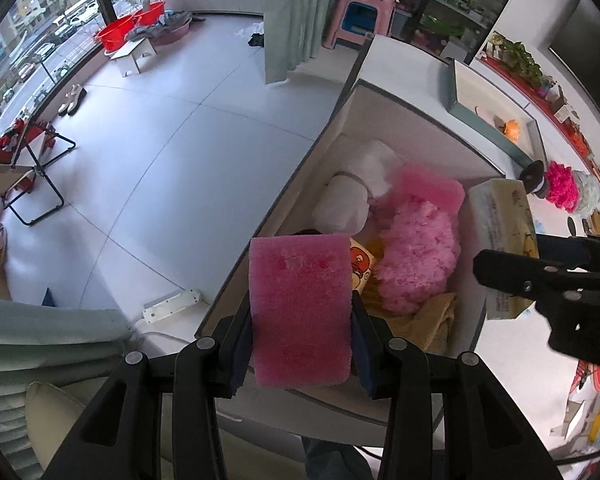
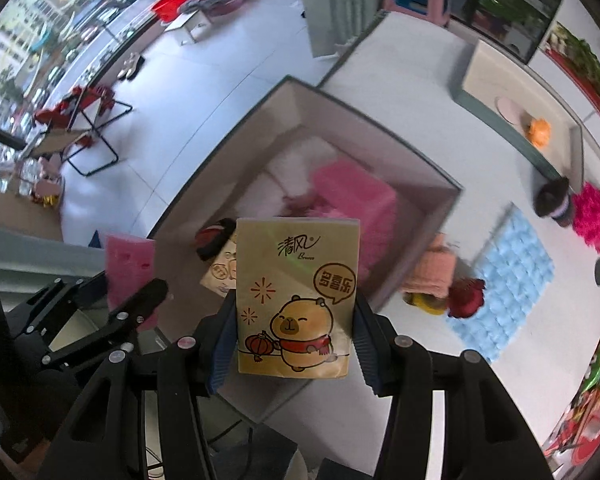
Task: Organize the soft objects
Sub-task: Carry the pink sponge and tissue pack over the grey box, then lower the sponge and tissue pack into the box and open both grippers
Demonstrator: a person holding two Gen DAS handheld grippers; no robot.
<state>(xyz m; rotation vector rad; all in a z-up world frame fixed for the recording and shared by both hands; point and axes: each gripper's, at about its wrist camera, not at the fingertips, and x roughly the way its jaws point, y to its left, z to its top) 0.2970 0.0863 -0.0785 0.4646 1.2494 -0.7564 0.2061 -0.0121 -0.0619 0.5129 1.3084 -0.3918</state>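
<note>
My left gripper (image 1: pixel 300 344) is shut on a pink sponge (image 1: pixel 300 308), held over the near end of an open cardboard box (image 1: pixel 328 120). Inside the box lie a fluffy pink puff (image 1: pixel 416 260), another pink sponge (image 1: pixel 428 186), white rolled cloths (image 1: pixel 344 204), a yellow cloth (image 1: pixel 424 324) and a cartoon packet (image 1: pixel 360 264). My right gripper (image 2: pixel 296 344) is shut on a yellow tissue pack (image 2: pixel 296 296) with a capybara drawing, above the same box (image 2: pixel 300 92). The left gripper with its pink sponge (image 2: pixel 128 272) shows at left in the right wrist view; the tissue pack (image 1: pixel 504 236) shows at right in the left wrist view.
On the white table (image 2: pixel 412 64) right of the box lie a peach towel (image 2: pixel 432 272), a red plush item (image 2: pixel 466 296), a blue bubbly mat (image 2: pixel 508 280), a dark cup (image 2: pixel 556 200) and a magenta pompom (image 2: pixel 592 220). A teal-rimmed tray (image 2: pixel 500 124) holds an orange item.
</note>
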